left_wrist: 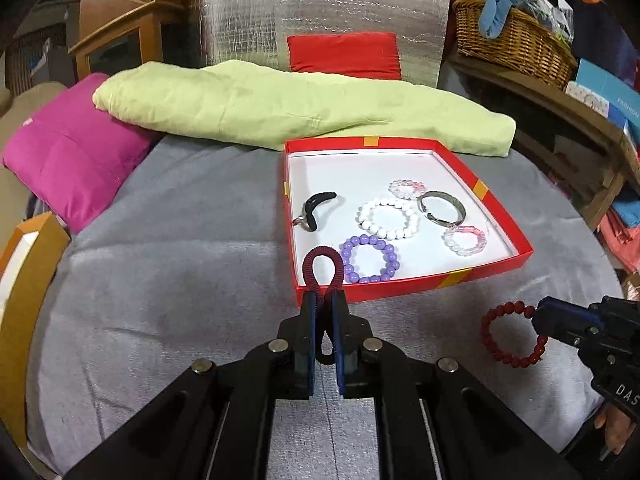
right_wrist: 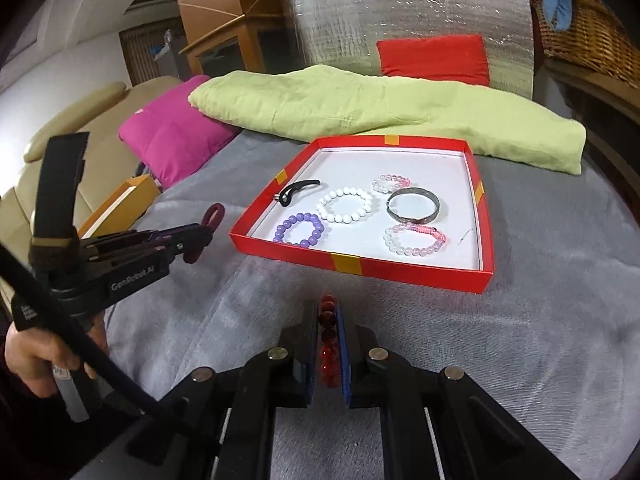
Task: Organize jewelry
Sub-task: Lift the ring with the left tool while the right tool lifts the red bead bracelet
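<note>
A red tray [left_wrist: 404,286] [right_wrist: 360,266] with a white floor sits on the grey cloth. It holds a purple bead bracelet [left_wrist: 370,258] [right_wrist: 301,230], a white bead bracelet [left_wrist: 387,218] [right_wrist: 345,204], a silver bangle [left_wrist: 441,208] [right_wrist: 413,204], two pink bead bracelets [left_wrist: 466,240] [right_wrist: 414,239] and a black piece [left_wrist: 318,208] [right_wrist: 298,189]. My left gripper [left_wrist: 325,300] [right_wrist: 200,236] is shut on a dark red coil band [left_wrist: 322,270] just before the tray's near edge. My right gripper [right_wrist: 329,316] [left_wrist: 538,320] is shut on a red bead bracelet [left_wrist: 508,336] [right_wrist: 329,344] held in front of the tray.
A green folded cloth [left_wrist: 304,108] and a magenta cushion [left_wrist: 68,148] lie behind the tray. A silver padded panel with a red pillow [left_wrist: 344,56] stands at the back. A wicker basket [left_wrist: 516,40] sits on a wooden shelf at right. An orange box [left_wrist: 24,276] is at left.
</note>
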`<state>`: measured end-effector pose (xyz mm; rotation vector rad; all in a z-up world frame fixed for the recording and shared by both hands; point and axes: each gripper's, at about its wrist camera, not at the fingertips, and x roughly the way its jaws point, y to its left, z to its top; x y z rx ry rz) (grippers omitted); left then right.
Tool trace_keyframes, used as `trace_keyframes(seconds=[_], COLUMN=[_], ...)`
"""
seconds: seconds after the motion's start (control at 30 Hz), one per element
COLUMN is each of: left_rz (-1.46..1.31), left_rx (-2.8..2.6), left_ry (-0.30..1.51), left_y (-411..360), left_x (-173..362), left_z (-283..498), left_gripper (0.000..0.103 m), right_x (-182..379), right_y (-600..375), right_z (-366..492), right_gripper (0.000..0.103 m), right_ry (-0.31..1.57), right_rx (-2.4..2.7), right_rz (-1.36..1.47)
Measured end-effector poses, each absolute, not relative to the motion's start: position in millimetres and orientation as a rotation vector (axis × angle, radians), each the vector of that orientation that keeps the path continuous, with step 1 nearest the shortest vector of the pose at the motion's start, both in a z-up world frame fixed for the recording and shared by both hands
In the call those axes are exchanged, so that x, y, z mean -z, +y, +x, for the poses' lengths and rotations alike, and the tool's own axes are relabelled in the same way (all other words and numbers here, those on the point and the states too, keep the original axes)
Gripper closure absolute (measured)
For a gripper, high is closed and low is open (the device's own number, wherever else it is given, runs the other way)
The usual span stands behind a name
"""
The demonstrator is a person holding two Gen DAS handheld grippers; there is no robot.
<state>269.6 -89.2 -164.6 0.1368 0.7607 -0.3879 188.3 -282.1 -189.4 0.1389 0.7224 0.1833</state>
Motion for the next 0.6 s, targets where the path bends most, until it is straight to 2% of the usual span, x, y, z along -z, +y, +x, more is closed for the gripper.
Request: trace_keyframes(seconds=[0.47, 0.6], left_rz=[0.209, 0.218], left_rx=[0.386, 0.389], left_ry=[0.749, 0.743], left_y=[-109, -112], left_x=[168, 167], left_z=[261, 259], left_gripper=[0.095, 0.095], right_x=[201, 209], right_y=[-303, -307], right_z=[190, 192], right_gripper=[0.093, 0.092], right_ry=[0.745, 0.805], right_rx=[-0.165, -0.155], right_rz=[0.202, 0.226])
